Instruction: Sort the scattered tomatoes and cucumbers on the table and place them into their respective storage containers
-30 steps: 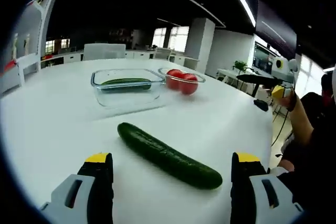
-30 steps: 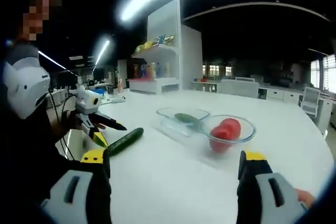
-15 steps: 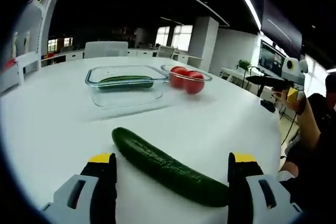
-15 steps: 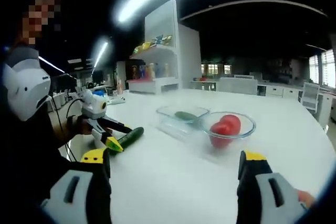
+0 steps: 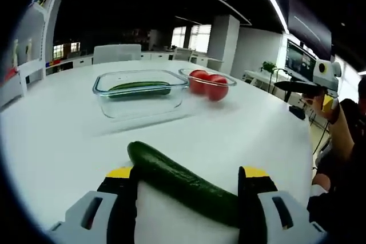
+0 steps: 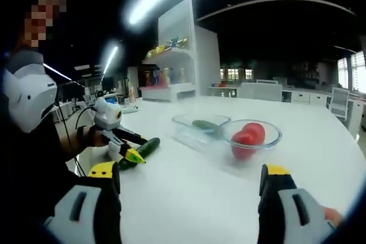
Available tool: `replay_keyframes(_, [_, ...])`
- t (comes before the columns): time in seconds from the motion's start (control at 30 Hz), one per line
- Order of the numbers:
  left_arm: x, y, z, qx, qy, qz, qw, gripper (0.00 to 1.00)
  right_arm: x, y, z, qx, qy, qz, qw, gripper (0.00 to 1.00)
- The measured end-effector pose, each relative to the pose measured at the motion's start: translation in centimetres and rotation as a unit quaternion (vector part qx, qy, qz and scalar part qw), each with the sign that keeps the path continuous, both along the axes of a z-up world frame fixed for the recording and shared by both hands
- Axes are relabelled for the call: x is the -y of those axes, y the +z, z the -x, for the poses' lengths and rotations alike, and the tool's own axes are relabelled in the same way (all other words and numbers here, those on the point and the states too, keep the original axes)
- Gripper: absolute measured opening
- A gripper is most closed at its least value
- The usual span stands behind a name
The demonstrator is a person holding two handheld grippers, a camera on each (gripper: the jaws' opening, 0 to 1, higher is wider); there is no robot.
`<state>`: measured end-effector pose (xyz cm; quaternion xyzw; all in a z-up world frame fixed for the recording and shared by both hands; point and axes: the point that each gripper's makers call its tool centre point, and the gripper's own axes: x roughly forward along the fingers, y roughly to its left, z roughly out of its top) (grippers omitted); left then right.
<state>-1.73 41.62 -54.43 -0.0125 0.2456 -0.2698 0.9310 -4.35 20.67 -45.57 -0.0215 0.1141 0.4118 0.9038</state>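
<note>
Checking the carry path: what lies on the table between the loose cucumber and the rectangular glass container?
In the left gripper view, only bare white table lies between the loose cucumber and the rectangular glass container, which already holds another cucumber.

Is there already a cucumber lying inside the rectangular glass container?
Yes, a cucumber lies inside the rectangular glass container, beside the round bowl that holds the tomatoes.

cucumber (image 5: 182, 183) dark green | tomatoes (image 5: 208, 86) red | table (image 5: 57, 135) white | jaw tips apparently yellow
</note>
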Motion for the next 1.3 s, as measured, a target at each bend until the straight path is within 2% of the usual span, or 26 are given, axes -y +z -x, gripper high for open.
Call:
replay_keyframes(0.2, [0.2, -0.1, -0.4, -0.001, 0.000, -0.003, 1.0000, 0.67, -0.1, -0.1, 0.1, -0.002, 0.001, -0.001, 1.0000, 0.97])
replay_keyframes(0.47, [0.7, -0.1, -0.3, -0.006, -0.022, -0.001, 0.9997, 0.49, 0.1, 0.0, 0.1, 0.000, -0.001, -0.002, 1.0000, 0.97])
replay_keyframes(0.83, [1.4, -0.3, -0.4, -0.013, -0.071, -0.022, 0.9972, 0.44, 0.0, 0.1, 0.2, 0.001, 0.002, -0.001, 1.0000, 0.97])
replay_keyframes(1.0, [2.6, -0.5, 0.5, -0.013, -0.148, -0.039, 0.9881, 0.32, 0.0, 0.1, 0.2, 0.002, 0.002, 0.004, 1.0000, 0.96])
replay_keyframes(1.03, [2.8, -0.6, 0.5, -0.009, -0.159, -0.051, 0.9859, 0.32, 0.0, 0.1, 0.2, 0.002, 0.002, 0.004, 1.0000, 0.96])
replay_keyframes(1.07, [2.7, -0.6, 0.3, -0.012, -0.156, -0.052, 0.9863, 0.32, 0.0, 0.1, 0.2, 0.003, 0.002, 0.004, 1.0000, 0.96])
replay_keyframes(1.13, [2.3, -0.8, 0.1, -0.011, -0.172, -0.065, 0.9829, 0.31, 0.1, 0.1, 0.2, 0.003, 0.001, 0.006, 1.0000, 0.96])
replay_keyframes(1.3, [2.6, -0.9, 0.0, 0.001, -0.189, -0.065, 0.9798, 0.28, 0.2, -0.1, 0.2, 0.002, -0.001, 0.009, 1.0000, 0.95])
